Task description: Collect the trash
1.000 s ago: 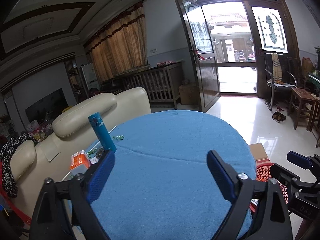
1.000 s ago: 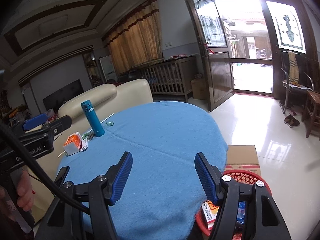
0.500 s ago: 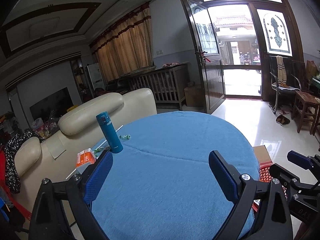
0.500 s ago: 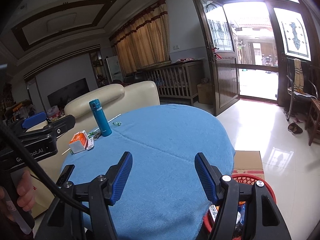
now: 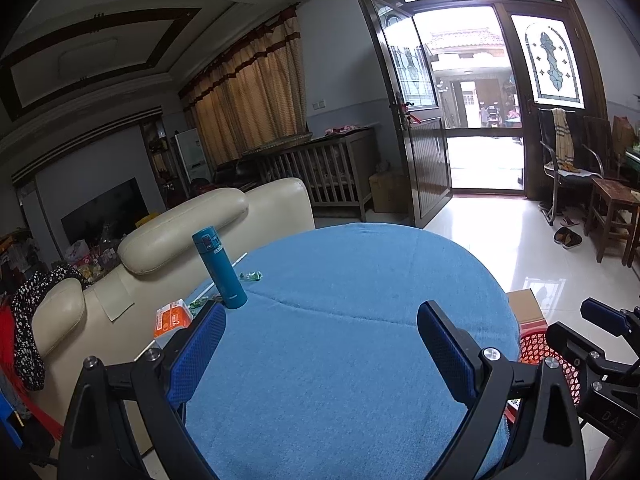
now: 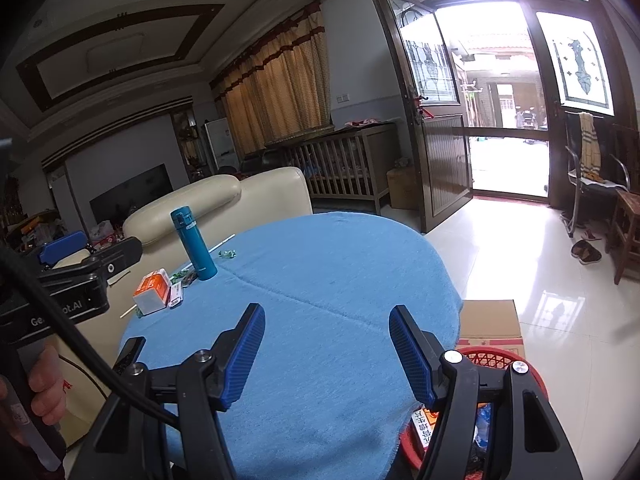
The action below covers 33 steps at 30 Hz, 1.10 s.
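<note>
Left wrist view: the left hand-held gripper (image 5: 320, 344) hung open and empty over the blue counter (image 5: 360, 320), barely changed from a second before; wrappers (image 5: 250, 276) lay beside the bottle (image 5: 220, 270).

Right wrist view: the right hand-held gripper (image 6: 326, 350) gaped empty, the red basket (image 6: 492, 356) below holding trash. Collection seemed paused.

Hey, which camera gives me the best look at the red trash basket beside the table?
The right wrist view. There the red basket shows its rim and some packaging inside, though the right gripper covers part of it. The left wrist view catches only a strip of its red mesh wall past the table's edge.
</note>
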Each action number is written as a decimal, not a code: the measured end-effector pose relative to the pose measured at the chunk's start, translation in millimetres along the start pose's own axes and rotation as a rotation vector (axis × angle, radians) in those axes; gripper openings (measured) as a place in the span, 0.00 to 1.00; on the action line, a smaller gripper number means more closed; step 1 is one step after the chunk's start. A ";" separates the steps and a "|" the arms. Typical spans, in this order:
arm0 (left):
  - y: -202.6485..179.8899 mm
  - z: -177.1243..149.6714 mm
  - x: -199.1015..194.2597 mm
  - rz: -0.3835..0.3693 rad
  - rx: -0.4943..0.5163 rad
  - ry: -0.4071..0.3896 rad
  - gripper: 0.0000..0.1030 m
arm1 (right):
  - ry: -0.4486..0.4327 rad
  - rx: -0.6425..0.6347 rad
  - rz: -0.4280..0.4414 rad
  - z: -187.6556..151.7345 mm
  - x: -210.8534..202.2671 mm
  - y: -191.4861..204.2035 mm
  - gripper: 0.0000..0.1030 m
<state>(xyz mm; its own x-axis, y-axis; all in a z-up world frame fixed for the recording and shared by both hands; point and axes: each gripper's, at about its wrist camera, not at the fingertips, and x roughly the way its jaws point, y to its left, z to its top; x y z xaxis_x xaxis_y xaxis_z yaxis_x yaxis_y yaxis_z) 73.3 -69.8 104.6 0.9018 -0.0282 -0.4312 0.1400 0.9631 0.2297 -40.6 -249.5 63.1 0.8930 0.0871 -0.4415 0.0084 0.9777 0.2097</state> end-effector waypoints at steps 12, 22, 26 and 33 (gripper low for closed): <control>-19.4 8.9 -0.7 -0.037 0.027 0.017 0.94 | -0.033 0.036 -0.048 2.1 -14.1 -28.9 0.67; -46.7 17.3 -15.3 -0.124 0.086 0.009 0.94 | -0.094 0.084 -0.115 5.7 -34.8 -65.5 0.67; -44.3 16.8 -11.9 -0.120 0.074 0.023 0.94 | -0.074 0.092 -0.110 2.7 -28.3 -67.9 0.67; -30.3 15.5 -10.4 -0.103 0.039 0.022 0.94 | -0.062 0.050 -0.087 3.7 -21.5 -50.2 0.67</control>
<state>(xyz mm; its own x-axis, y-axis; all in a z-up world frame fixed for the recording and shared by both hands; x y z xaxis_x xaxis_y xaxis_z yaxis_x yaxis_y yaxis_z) 66.0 -102.8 115.7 0.8726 -0.1203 -0.4733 0.2477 0.9443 0.2167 -58.6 -301.2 65.3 0.9141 -0.0115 -0.4053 0.1084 0.9701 0.2170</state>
